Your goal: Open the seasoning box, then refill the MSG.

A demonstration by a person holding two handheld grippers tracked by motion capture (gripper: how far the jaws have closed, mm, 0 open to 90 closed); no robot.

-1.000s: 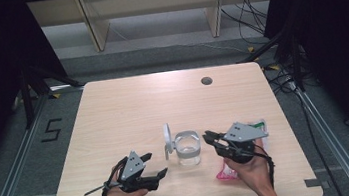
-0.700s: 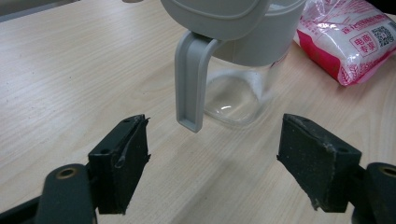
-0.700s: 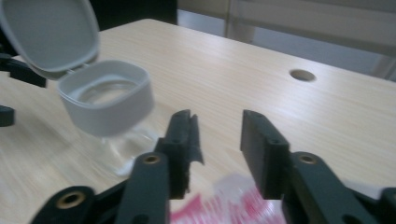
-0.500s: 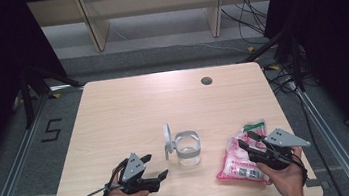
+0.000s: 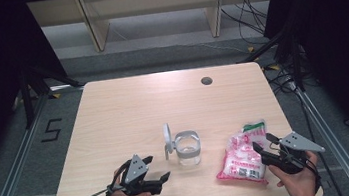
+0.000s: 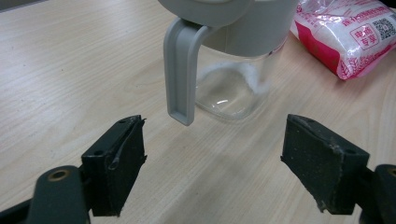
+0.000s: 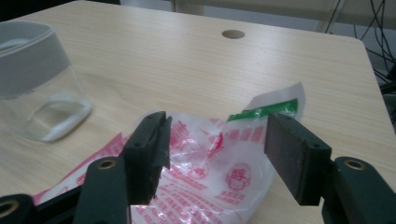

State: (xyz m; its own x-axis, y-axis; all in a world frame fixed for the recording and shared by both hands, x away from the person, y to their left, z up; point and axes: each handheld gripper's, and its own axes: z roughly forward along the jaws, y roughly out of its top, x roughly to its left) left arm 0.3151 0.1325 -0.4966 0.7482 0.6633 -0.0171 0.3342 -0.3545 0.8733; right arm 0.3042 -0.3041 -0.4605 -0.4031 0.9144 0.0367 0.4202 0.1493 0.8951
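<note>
A: Why did the pink-and-white bag [image 5: 243, 157] lie flat near the right end of the surface's [image 5: 128, 108] near edge, with nothing gripping it?

B: The right hand-held gripper [image 5: 266, 152] sat just at the bag's near-right side, and its jaws had just been opening. In the right gripper view the bag lay under and between the pads [image 7: 150, 154], but neither pressed on it. That read as a release: the bag had been set down beside the jar, within easy reach.

A: And the glass jar [image 5: 188, 148]?

B: It stood upright near the middle of the near edge, its grey hinged lid [image 5: 167, 137] flipped up on the left side, so the mouth was open. Probably that suited filling it from the bag.

A: What about the left hand-held gripper [image 5: 160, 180]?

B: Its jaws stood wide and empty, aimed at the jar from the near-left side, apart from it. In its own view the lid's grey latch [image 6: 180, 74] hung just ahead, likely so the jar could be steadied.
</note>
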